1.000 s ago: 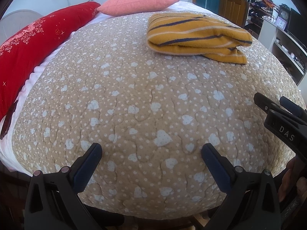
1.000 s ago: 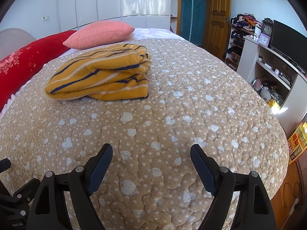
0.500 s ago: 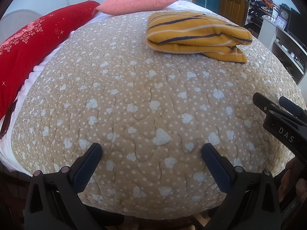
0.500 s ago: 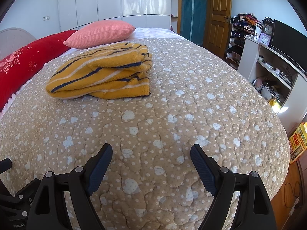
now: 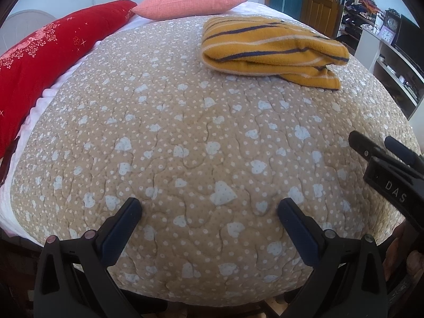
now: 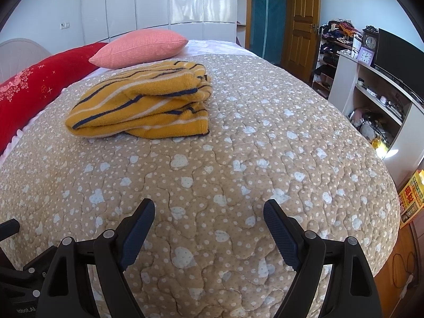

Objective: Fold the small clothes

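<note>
Sweater [image 6: 140, 103] lies folded on the bed [image 6: 238, 159], at 11 o'clock in the right view; folding appears complete. Left tongs [image 5: 209, 222] and right tongs [image 6: 209, 225] gape wide, empty, well short of it.

Bright daylight fills this bedroom. The bed [image 6: 265, 137] wears a tan quilt dotted with white hearts, a pink pillow [image 6: 140, 49] and a red bolster [image 6: 39, 87] at its far side. Glossy white wardrobe doors [image 6: 169, 2] line the back wall, beside a teal curtain [image 6: 267, 18] and a wooden door [image 6: 304, 23]. On the right, a white shelf unit [image 6: 371, 98] carries a clock [image 6: 369, 42] and a dark screen [image 6: 400, 53].
</note>
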{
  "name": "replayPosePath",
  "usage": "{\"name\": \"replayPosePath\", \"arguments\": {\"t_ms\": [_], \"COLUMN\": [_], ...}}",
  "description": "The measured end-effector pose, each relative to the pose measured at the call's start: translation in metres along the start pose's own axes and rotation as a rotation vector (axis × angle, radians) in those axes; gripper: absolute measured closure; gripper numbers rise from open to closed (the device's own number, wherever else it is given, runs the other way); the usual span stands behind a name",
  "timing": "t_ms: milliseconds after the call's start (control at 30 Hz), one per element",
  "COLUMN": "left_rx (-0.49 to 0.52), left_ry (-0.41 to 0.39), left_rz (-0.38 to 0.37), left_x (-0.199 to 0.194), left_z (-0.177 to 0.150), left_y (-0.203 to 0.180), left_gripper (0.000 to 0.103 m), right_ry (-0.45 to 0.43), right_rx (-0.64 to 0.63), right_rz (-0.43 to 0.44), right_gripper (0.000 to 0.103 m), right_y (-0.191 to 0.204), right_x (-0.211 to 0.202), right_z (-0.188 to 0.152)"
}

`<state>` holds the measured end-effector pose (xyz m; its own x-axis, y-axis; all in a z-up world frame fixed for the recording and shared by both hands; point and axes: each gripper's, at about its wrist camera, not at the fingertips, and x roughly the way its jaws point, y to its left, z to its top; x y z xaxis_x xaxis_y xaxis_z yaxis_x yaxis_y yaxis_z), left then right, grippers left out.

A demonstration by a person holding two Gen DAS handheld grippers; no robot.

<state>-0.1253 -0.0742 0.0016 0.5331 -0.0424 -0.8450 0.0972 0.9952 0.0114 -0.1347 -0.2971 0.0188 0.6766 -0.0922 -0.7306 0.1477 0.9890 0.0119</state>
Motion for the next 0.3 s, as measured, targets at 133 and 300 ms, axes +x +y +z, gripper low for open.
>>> {"name": "replayPosePath", "arguments": {"t_ms": [133,300], "left_rx": [0.002,0.015], "left_ry": [-0.020,-0.024], "left_rz": [-0.022,-0.029], "left_x": [0.0023,0.0041], "left_z": [0.0062,0.0067], "left_y": [0.0022,0.0003], "left_gripper": [0.000,0.000], "right_ry": [0.006,0.005], "right_rx": [-0.008,-0.017], "right_rz": [0.002,0.003], "right_gripper": [0.015,0.015], "right_y": [0.0021,0.0030], "right_x": [0.0017,0.0031], "right_z": [0.0002,0.0017]}}
